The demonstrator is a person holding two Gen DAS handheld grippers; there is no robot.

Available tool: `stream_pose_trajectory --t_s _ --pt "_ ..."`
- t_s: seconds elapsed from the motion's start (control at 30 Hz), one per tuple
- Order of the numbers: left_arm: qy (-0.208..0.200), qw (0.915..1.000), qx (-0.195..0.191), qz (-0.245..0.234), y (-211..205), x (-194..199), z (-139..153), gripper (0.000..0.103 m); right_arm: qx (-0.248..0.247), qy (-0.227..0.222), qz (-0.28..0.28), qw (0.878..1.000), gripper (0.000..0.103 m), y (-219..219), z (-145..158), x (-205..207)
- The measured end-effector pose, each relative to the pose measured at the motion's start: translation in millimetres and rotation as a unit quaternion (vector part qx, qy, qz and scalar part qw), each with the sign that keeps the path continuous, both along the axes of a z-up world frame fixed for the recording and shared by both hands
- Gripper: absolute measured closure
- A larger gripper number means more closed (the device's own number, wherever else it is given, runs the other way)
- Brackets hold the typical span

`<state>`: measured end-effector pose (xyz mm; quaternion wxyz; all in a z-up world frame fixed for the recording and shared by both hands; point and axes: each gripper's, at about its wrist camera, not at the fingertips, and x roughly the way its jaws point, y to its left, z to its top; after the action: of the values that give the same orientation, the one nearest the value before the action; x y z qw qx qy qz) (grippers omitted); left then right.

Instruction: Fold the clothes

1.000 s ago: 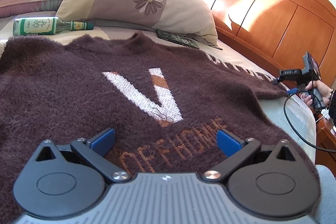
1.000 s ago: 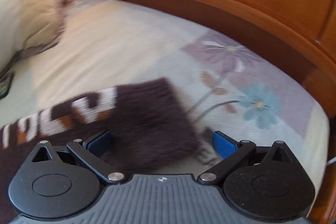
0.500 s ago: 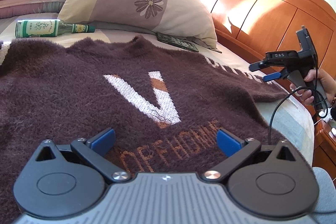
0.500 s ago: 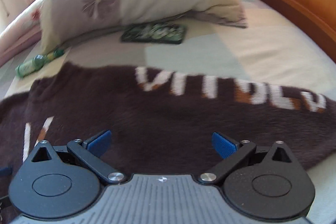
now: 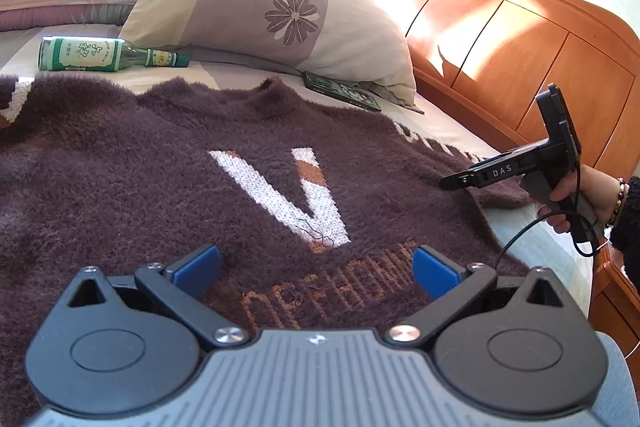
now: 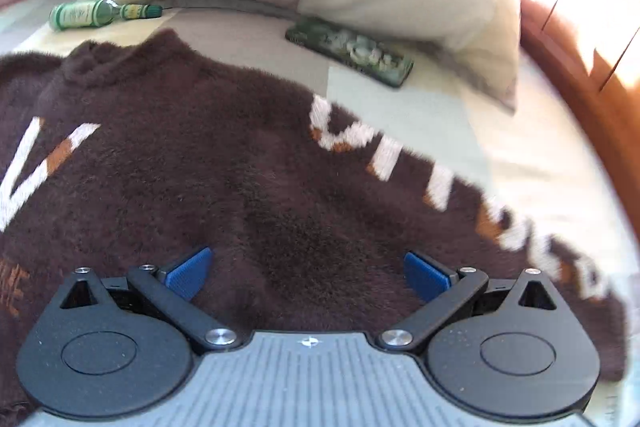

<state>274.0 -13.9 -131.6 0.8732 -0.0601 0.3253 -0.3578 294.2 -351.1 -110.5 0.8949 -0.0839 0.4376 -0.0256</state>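
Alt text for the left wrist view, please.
A fuzzy dark brown sweater with a white V lies flat on the bed, the open left claw over its hem. Beyond lie a green glass bottle and a floral pillow.

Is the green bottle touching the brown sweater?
Apart. In the left wrist view, a strip of pale bedsheet shows between the green bottle and the brown sweater.

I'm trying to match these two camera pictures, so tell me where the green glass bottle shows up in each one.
Left wrist view: the green bottle lies on its side at the upper left, beyond the sweater's far edge, cap toward the pillow.
Right wrist view: the green bottle lies on its side at the upper left, just past the sweater's collar.
Shared landmark: the flowered pillow, right of the bottle's cap in both.
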Motion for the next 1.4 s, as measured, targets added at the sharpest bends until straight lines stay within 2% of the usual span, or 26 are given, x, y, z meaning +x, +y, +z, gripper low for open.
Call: stream_pose_trajectory --t_s 0.07,0.17,0.27,0.33,0.5,0.6,0.83,0.9,0.97,1.07,1.13,1.23,1.4 --pt "-0.002 1.0000 -0.003 0.004 2.5 0.8 2.0 0.001 -0.017 -0.020 0.042 0.999 0.000 23.7 12.0 -16.0" --pt "-0.006 0.9999 -0.003 0.014 7.3 1.4 5.5 0.001 0.020 -0.031 0.130 0.991 0.000 58.2 16.9 -34.3" --pt "-0.009 0.9997 -0.005 0.023 13.6 2.2 7.6 0.001 0.032 -0.032 0.174 0.984 0.000 83.3 -0.2 -36.9" --pt "-0.010 0.9995 -0.002 0.029 16.0 3.1 7.2 0.001 0.056 -0.011 0.160 0.985 0.000 82.0 -17.0 -25.6" --pt "-0.008 0.9995 0.002 0.031 16.7 5.7 6.7 0.001 0.118 0.004 0.103 0.988 0.000 50.5 -26.6 -40.3" --pt "-0.007 0.9996 -0.001 0.028 16.8 6.2 6.8 0.001 0.080 0.002 0.109 0.991 0.000 53.0 -27.7 -67.9" --pt "-0.005 0.9996 0.008 0.027 14.4 4.4 3.2 0.001 0.116 0.006 0.040 0.992 0.000 50.3 -19.8 -42.5" --pt "-0.009 0.9995 0.010 0.028 16.2 3.5 4.0 0.001 0.120 -0.023 0.055 0.991 0.000 57.4 -6.3 -43.3" --pt "-0.011 0.9994 0.009 0.031 18.8 4.4 4.8 0.001 0.088 -0.052 0.058 0.993 0.000 64.0 3.9 -39.3" --pt "-0.011 0.9990 0.011 0.041 22.2 7.9 4.9 0.001 0.046 -0.066 -0.027 0.996 0.000 48.6 8.6 -6.6" --pt "-0.012 0.9987 0.014 0.048 24.2 10.1 4.9 0.001 0.044 -0.073 -0.120 0.989 0.000 19.7 6.1 17.7" --pt "-0.012 0.9981 0.017 0.058 27.2 13.3 4.8 0.001 0.074 -0.023 -0.199 0.977 0.000 -22.5 -18.8 52.5" --pt "-0.009 0.9974 0.022 0.068 30.2 19.4 2.1 0.001 0.090 -0.031 -0.208 0.974 0.000 -48.6 -27.7 86.0"
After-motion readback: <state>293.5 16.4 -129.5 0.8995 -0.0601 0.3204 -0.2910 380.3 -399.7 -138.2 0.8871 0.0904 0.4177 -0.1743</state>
